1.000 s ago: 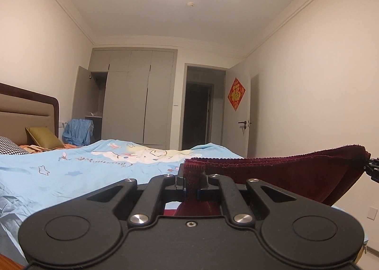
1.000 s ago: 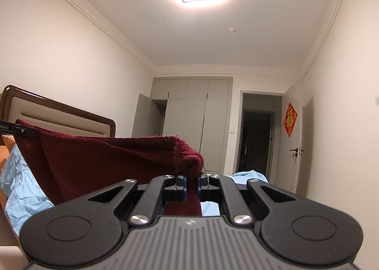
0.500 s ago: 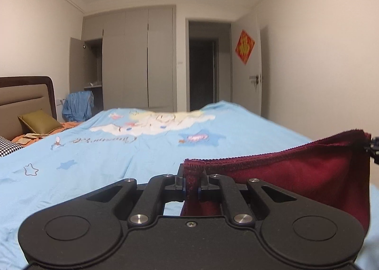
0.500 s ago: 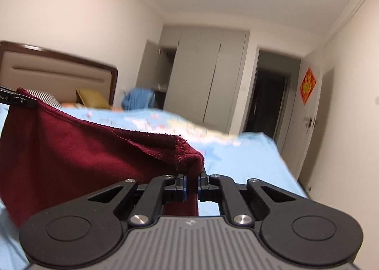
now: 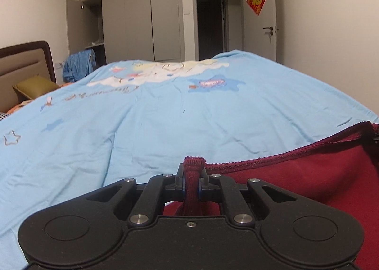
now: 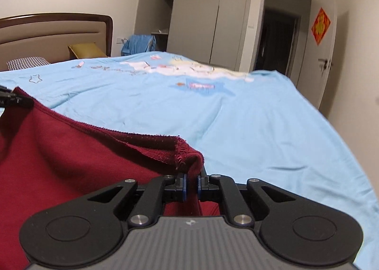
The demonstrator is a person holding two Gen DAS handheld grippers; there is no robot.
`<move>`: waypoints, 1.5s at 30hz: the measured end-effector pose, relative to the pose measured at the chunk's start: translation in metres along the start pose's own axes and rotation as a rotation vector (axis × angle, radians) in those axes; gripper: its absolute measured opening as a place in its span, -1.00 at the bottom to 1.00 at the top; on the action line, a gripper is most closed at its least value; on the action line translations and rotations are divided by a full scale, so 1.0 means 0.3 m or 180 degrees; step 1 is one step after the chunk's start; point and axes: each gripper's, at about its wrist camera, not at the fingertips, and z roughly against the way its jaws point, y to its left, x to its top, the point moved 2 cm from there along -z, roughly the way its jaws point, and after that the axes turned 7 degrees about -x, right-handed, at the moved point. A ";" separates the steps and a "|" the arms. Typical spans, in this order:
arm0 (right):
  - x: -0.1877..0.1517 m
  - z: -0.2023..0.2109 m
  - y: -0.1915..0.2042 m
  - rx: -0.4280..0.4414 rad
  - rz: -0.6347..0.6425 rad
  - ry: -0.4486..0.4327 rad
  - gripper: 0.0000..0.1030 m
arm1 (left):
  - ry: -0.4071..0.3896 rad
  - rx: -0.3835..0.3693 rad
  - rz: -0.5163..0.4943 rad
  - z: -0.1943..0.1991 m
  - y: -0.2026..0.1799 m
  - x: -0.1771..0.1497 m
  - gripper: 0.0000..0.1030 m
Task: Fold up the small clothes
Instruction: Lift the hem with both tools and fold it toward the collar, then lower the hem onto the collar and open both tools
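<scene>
Red garment [image 5: 296, 182]: stretched between left tongs [image 5: 191, 183] and right tongs [image 6: 191, 184], each clamped on a corner; next, lay flat on bed [image 5: 165, 116].

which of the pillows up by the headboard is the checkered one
The black-and-white houndstooth pillow, lying lowest and farthest out from the headboard. The other, an olive-gold pillow, is plain and leans against the headboard nearer the wardrobe.
</scene>
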 end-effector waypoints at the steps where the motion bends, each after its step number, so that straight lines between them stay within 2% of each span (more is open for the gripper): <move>1: -0.003 -0.031 -0.006 0.0007 -0.0015 0.0019 -0.82 | 0.0023 0.0007 0.0023 -0.022 0.008 -0.008 -0.83; 8: -0.066 -0.137 -0.013 0.0048 -0.0129 0.0118 -0.80 | 0.0162 0.0113 0.0141 -0.127 0.046 -0.079 -0.74; 13: -0.093 -0.175 -0.038 0.0079 -0.0284 0.0164 -0.65 | 0.0236 0.0188 0.0323 -0.167 0.084 -0.115 -0.64; 18: -0.112 -0.178 -0.056 0.0082 -0.0421 0.0168 -0.36 | 0.0214 0.0223 0.0334 -0.181 0.084 -0.132 -0.57; 21: -0.122 -0.165 -0.063 0.0059 -0.0451 0.0150 -0.26 | 0.0201 0.0310 0.0348 -0.180 0.082 -0.130 -0.29; 23: -0.123 -0.164 -0.063 0.0055 -0.0446 0.0144 -0.19 | 0.0149 0.0312 0.0394 -0.167 0.089 -0.126 0.09; 25: -0.124 -0.162 -0.062 0.0058 -0.0440 0.0134 -0.16 | 0.0035 0.0223 0.0414 -0.140 0.092 -0.122 0.20; 29: -0.131 -0.154 -0.065 0.0060 -0.0462 0.0083 -0.16 | -0.0083 0.0104 0.0370 -0.094 0.082 -0.113 0.24; 31: -0.133 -0.145 -0.067 0.0073 -0.0485 0.0029 -0.22 | -0.0088 0.0001 0.0314 -0.079 0.073 -0.113 0.20; 32: -0.133 -0.139 -0.068 0.0074 -0.0497 0.0002 -0.31 | -0.0065 -0.0033 0.0263 -0.077 0.068 -0.113 0.05; 33: -0.133 -0.134 -0.069 0.0078 -0.0506 -0.0028 -0.59 | -0.0027 -0.0045 0.0204 -0.078 0.061 -0.114 -0.06; 35: -0.133 -0.121 -0.069 0.0094 -0.0504 -0.0101 -0.75 | 0.0065 -0.0005 0.0106 -0.090 0.054 -0.120 -0.70; 36: -0.133 -0.114 -0.067 0.0088 -0.0498 -0.0134 -0.83 | 0.0104 0.0014 0.0090 -0.097 0.054 -0.121 -0.87; 38: -0.129 -0.099 -0.065 0.0047 -0.0501 -0.0198 -0.84 | 0.0076 0.0065 0.0115 -0.101 0.056 -0.118 -0.89; 42: -0.134 -0.068 -0.084 -0.0073 -0.0647 -0.0321 -0.85 | -0.0174 0.0169 0.0157 -0.086 0.065 -0.085 -0.90; 45: -0.141 -0.075 -0.103 -0.0115 -0.0773 -0.0271 -0.85 | -0.0249 0.0216 0.0108 -0.102 0.051 -0.071 -0.90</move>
